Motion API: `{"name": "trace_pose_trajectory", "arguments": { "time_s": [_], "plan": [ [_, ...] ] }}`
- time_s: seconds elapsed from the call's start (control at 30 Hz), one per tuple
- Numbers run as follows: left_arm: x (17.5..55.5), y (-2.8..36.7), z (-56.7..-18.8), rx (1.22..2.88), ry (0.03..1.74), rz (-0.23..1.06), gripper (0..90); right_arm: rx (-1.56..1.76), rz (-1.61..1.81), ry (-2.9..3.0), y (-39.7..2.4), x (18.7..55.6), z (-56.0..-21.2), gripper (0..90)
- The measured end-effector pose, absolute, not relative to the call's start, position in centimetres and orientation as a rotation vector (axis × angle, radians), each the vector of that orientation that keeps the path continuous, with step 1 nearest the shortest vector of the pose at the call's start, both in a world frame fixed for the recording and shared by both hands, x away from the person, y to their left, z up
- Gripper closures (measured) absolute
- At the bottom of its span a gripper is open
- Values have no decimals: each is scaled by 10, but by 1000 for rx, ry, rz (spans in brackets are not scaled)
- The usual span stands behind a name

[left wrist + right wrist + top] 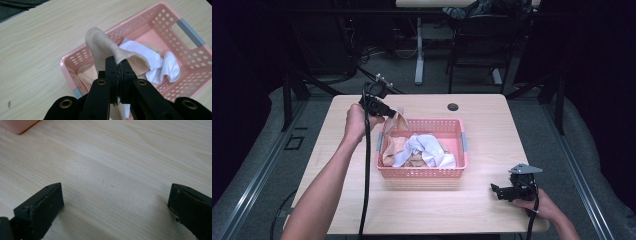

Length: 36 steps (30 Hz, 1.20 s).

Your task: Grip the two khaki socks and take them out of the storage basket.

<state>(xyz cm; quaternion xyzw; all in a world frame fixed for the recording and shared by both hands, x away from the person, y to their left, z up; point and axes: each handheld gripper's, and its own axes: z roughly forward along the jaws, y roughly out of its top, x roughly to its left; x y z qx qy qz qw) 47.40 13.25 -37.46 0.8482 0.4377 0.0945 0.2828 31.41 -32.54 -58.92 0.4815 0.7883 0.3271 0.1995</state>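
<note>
A pink plastic basket [422,172] [162,17] stands mid-table with beige and white cloths [427,150] [160,62] heaped inside. My left gripper [388,112] [117,65] hangs over the basket's left end, shut on a beige cloth [398,120] [100,47] that it holds up above the rim; the cloth's lower part trails into the basket. My right gripper [497,190] [115,202] rests low at the table's front right, its jaws wide open over bare wood with nothing between them.
The light wooden table [362,200] [112,157] has a round cable hole [453,106] at the back. Beyond the far edge stand a desk leg [418,55] and dark frames on the floor. A corner of the basket [17,126] lies far from the right gripper.
</note>
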Motion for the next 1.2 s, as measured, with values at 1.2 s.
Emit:
{"name": "trace_pose_trajectory", "arguments": {
  "time_s": [1.2],
  "plan": [
    [451,264,-374,2088,1427,334,879,1347,912,2205,-325,314,-589,0]
  ]
}}
